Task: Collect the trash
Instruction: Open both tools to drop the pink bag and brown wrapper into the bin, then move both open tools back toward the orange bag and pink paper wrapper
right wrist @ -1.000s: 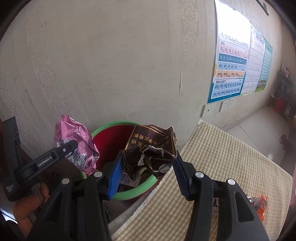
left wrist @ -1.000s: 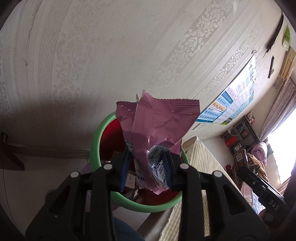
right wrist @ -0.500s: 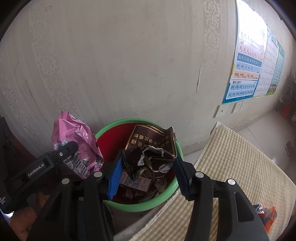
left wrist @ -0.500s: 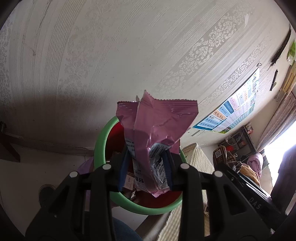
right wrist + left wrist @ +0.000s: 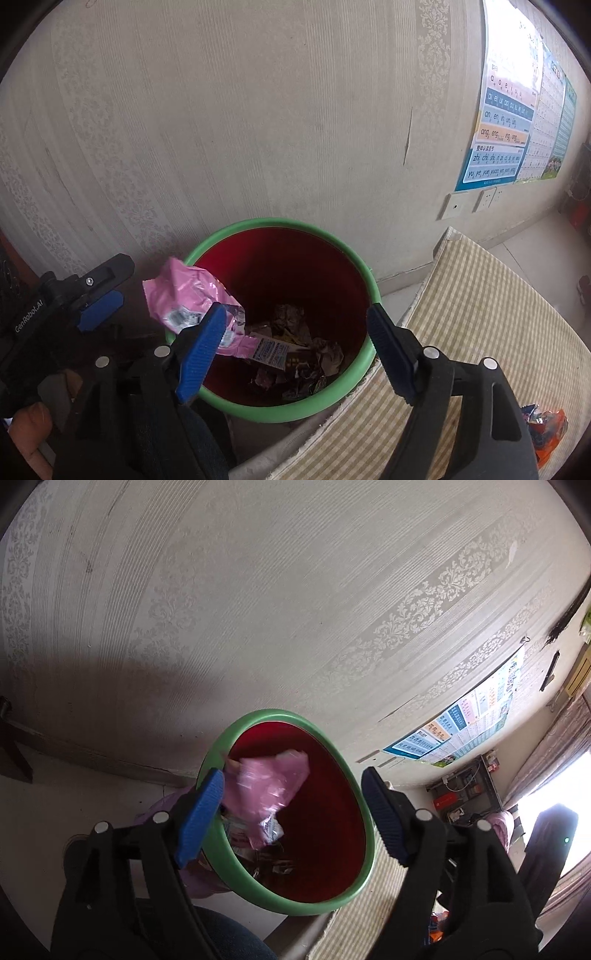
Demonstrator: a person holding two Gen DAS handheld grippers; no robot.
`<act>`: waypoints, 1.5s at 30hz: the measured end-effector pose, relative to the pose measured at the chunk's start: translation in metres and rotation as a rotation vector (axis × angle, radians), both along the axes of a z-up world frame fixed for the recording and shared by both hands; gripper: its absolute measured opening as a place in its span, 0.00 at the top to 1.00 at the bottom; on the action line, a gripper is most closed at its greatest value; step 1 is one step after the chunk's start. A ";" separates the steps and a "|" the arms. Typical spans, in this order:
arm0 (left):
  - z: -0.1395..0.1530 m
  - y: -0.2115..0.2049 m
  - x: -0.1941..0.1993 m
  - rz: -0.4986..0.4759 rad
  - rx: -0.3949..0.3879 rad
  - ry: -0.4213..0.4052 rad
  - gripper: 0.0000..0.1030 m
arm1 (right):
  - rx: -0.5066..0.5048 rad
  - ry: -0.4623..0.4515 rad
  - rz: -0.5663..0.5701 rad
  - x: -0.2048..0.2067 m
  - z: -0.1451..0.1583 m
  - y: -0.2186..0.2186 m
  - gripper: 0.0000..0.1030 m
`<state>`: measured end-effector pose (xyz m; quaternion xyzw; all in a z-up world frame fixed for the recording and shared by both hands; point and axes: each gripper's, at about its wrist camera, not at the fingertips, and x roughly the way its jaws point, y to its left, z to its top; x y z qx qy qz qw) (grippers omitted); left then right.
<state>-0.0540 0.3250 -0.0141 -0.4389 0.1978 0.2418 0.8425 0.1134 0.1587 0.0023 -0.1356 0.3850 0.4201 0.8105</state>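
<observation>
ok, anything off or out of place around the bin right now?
One thing: the pink wrapper lies across the green rim of the bin, part outside, not fully in. An orange packet sits on the checked cloth.

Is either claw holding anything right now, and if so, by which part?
Nothing is held. Both claws have just opened: the left claw let go of the pink wrapper, now dropping into the bin; the right claw is empty.

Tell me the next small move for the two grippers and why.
Probably swing the right gripper toward the orange wrapper on the checked cloth. Both grippers' jaws have just been opening and hold nothing; the pink wrapper is dropping into the bin.
</observation>
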 end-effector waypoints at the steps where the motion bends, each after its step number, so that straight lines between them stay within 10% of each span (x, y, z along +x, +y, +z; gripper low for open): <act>1: 0.000 0.000 0.000 0.000 -0.002 -0.005 0.20 | -0.001 0.004 -0.002 0.000 -0.001 -0.001 0.24; 20: 0.003 -0.019 0.031 -0.150 0.044 0.099 0.05 | -0.013 0.006 -0.093 -0.010 0.004 -0.057 0.09; 37: 0.024 -0.131 0.054 -0.445 0.219 0.182 0.05 | 0.018 0.012 -0.351 -0.012 0.010 -0.212 0.08; 45: 0.012 -0.186 0.076 -0.603 0.169 0.215 0.05 | 0.043 0.029 -0.506 -0.003 0.005 -0.296 0.08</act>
